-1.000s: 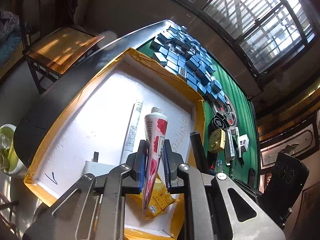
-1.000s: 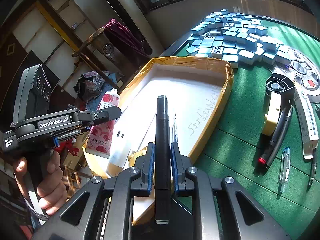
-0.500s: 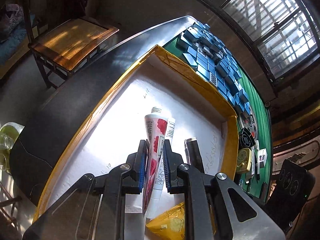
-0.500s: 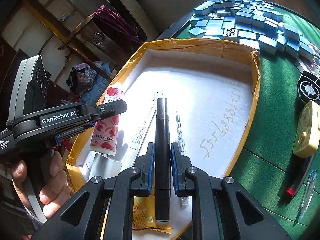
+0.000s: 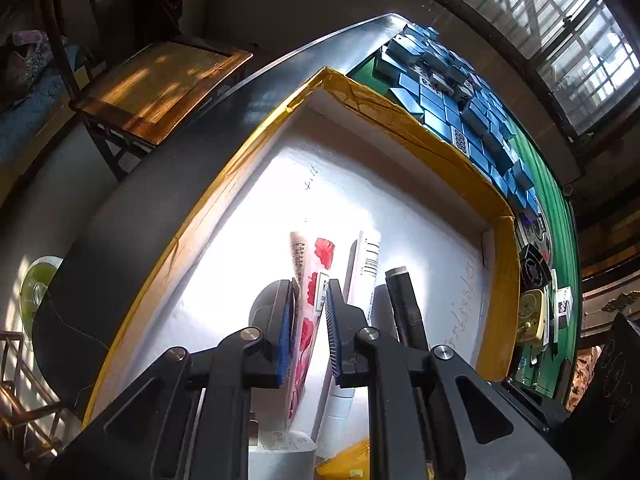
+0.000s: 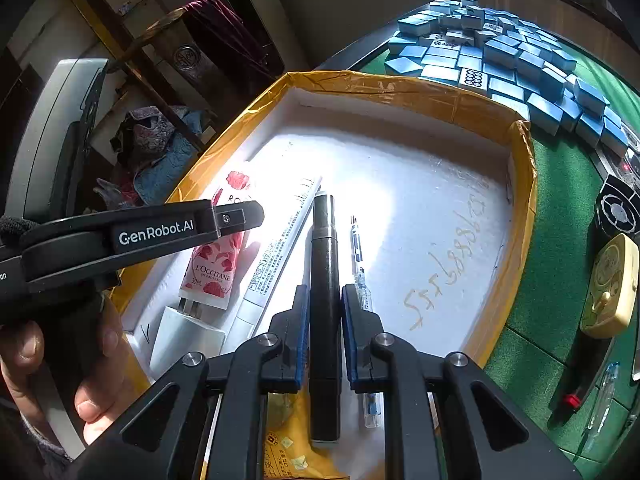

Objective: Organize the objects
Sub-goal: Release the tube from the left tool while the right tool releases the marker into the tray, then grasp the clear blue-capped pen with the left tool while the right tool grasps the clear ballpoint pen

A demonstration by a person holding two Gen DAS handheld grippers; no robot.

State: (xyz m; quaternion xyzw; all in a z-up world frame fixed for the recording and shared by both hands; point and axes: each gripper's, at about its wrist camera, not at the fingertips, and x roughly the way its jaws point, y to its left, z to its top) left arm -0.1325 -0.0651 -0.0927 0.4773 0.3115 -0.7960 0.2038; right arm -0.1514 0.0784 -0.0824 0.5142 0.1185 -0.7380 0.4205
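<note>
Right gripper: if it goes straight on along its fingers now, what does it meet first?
Probably the white foam floor of the yellow-taped box; the right gripper, around the black marker, points down into it, though depth is unclear.

Left gripper point(image 5: 308, 332) jaws parted — right gripper point(image 6: 325, 320) jaws likewise slightly apart, both angled downward.
</note>
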